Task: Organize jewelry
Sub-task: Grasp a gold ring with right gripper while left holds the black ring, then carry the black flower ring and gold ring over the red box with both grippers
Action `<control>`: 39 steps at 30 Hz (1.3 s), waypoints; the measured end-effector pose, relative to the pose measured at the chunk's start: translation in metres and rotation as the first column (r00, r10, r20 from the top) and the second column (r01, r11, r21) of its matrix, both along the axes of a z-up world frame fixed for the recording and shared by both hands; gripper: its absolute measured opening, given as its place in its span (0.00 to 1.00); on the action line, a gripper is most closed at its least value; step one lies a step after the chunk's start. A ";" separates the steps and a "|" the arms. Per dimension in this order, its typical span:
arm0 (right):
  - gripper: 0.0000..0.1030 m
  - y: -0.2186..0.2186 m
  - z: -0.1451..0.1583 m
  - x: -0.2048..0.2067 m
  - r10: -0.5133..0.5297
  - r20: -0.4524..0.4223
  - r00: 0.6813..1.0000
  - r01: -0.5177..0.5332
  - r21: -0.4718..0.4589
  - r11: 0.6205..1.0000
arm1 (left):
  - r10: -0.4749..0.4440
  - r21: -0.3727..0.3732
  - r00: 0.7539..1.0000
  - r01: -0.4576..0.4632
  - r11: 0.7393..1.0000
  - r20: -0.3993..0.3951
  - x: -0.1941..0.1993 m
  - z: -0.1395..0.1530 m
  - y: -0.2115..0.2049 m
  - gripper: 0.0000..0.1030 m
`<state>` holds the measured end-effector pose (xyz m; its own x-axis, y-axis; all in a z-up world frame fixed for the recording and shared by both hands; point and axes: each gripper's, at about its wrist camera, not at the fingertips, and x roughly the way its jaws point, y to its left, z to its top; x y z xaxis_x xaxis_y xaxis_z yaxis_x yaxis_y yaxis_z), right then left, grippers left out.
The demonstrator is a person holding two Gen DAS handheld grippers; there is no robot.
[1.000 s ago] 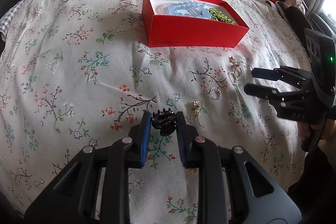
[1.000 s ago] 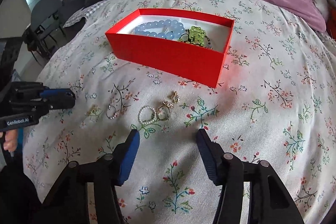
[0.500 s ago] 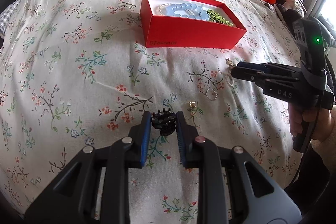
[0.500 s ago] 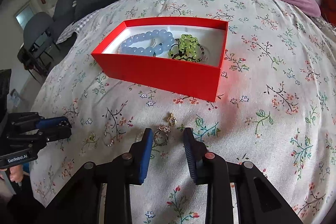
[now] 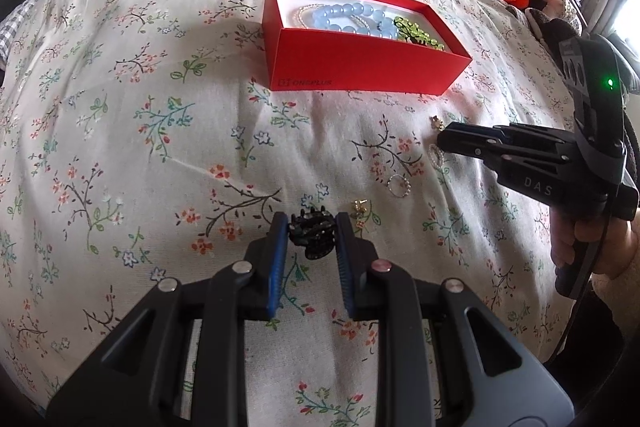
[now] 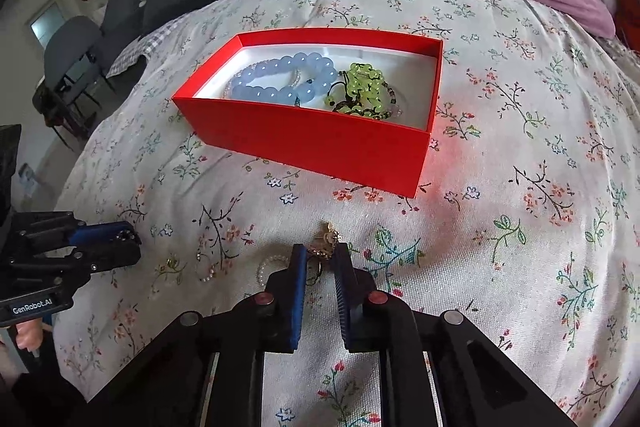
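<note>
Down at 6 o'clock of the red box (image 6: 316,143), the right gripper (image 6: 320,269) jaws are clenched on a gold ring (image 6: 322,247) lying on the bedspread (image 6: 520,227). I'd lift it straight up, slowly, so it can't slip. It's small and glittery. Left gripper (image 5: 313,239) is grasping a black hair claw (image 5: 313,237), also around 6 o'clock of the box.

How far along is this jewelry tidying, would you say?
Partly done. The red box already holds a blue bead bracelet and a green one. In hand: the left hand-held gripper grips a black hair claw, and the right hand-held gripper is closing around a gold ring. Left on the floral bedspread: a pearl ring, a gold earring and other small pieces.
</note>
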<state>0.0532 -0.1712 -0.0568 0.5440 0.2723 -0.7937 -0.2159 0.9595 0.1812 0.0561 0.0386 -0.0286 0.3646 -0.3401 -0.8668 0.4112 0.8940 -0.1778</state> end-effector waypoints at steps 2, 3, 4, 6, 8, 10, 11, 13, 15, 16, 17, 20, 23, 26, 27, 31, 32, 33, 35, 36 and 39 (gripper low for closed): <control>0.14 0.000 0.001 -0.002 0.004 0.003 1.000 -0.003 -0.005 1.000 | 0.005 -0.006 1.000 -0.005 1.000 0.007 0.001 0.003 0.000 0.25; 0.14 0.000 0.002 -0.004 0.004 0.005 1.000 -0.004 -0.006 1.000 | 0.006 -0.008 1.000 -0.006 1.000 0.011 0.002 0.005 0.000 0.25; 0.14 -0.001 0.003 -0.005 0.003 0.007 1.000 -0.003 -0.007 1.000 | 0.008 -0.009 1.000 -0.008 1.000 0.015 0.002 0.007 0.000 0.25; 0.14 -0.002 0.007 -0.009 0.001 0.013 1.000 -0.001 -0.007 1.000 | 0.010 -0.012 1.000 -0.010 1.000 0.025 0.002 0.010 -0.002 0.25; 0.14 -0.002 0.012 -0.011 0.001 0.024 1.000 -0.001 -0.007 1.000 | 0.010 -0.013 0.999 -0.010 1.000 0.036 0.002 0.014 -0.004 0.25; 0.14 -0.002 0.018 -0.013 0.000 0.036 0.999 0.000 -0.005 1.000 | 0.012 -0.015 0.999 -0.011 1.000 0.047 0.001 0.018 -0.007 0.25; 0.14 -0.002 0.021 -0.014 -0.002 0.042 0.999 0.002 -0.004 1.000 | 0.013 -0.018 0.999 -0.012 1.000 0.052 0.002 0.020 -0.008 0.25; 0.14 -0.002 0.028 -0.015 -0.011 0.052 0.999 0.011 -0.003 1.000 | 0.020 -0.028 0.998 -0.018 0.999 0.061 0.004 0.024 -0.011 0.25; 0.14 -0.002 0.036 -0.016 -0.024 0.064 0.998 0.024 0.001 1.000 | 0.025 -0.039 0.998 -0.022 0.999 0.066 0.007 0.029 -0.015 0.25; 0.14 -0.002 0.041 -0.016 -0.029 0.071 0.997 0.029 0.002 1.000 | 0.030 -0.045 0.997 -0.027 0.999 0.070 0.008 0.031 -0.017 0.25; 0.14 -0.002 0.045 -0.016 -0.032 0.077 0.997 0.032 0.002 0.999 | 0.035 -0.051 0.997 -0.031 0.998 0.074 0.010 0.034 -0.018 0.25; 0.14 -0.002 0.057 -0.016 -0.049 0.101 0.994 0.048 0.008 0.999 | 0.053 -0.072 0.995 -0.047 0.996 0.084 0.015 0.042 -0.024 0.25; 0.14 -0.003 0.065 -0.012 -0.065 0.122 0.990 0.064 0.012 0.998 | 0.067 -0.088 0.993 -0.058 0.994 0.099 0.020 0.050 -0.031 0.25; 0.14 -0.006 0.073 -0.007 -0.091 0.136 0.987 0.088 0.024 0.996 | 0.079 -0.101 0.990 -0.067 0.993 0.117 0.025 0.057 -0.038 0.25; 0.14 -0.008 0.075 -0.006 -0.100 0.140 0.985 0.097 0.030 0.995 | 0.081 -0.109 0.989 -0.068 0.992 0.121 0.026 0.060 -0.040 0.25; 0.14 -0.014 0.085 0.000 -0.133 0.161 0.978 0.128 0.044 0.991 | 0.106 -0.137 0.985 -0.087 0.987 0.135 0.036 0.067 -0.047 0.25; 0.14 -0.017 0.087 0.002 -0.144 0.164 0.976 0.137 0.051 0.989 | 0.110 -0.138 0.984 -0.090 0.986 0.140 0.037 0.068 -0.048 0.25; 0.14 -0.019 0.089 0.004 -0.153 0.165 0.974 0.145 0.058 0.988 | 0.114 -0.136 0.983 -0.093 0.986 0.148 0.040 0.069 -0.051 0.25; 0.14 -0.023 0.092 0.008 -0.181 0.172 0.968 0.172 0.066 0.983 | 0.116 -0.134 0.980 -0.095 0.986 0.159 0.045 0.070 -0.055 0.25; 0.14 -0.025 0.093 0.009 -0.193 0.180 0.965 0.184 0.062 0.981 | 0.119 -0.134 0.980 -0.098 0.986 0.162 0.047 0.070 -0.057 0.25; 0.14 -0.031 0.094 0.016 -0.223 0.184 0.957 0.213 0.070 0.974 | 0.135 -0.141 0.978 -0.113 0.984 0.159 0.056 0.070 -0.061 0.25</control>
<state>0.0693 -0.2019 0.0376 0.7335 0.1663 -0.6590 -0.0373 0.9780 0.2053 0.1120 -0.0219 0.0416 0.5467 -0.3892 -0.7414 0.3322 0.9136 -0.2346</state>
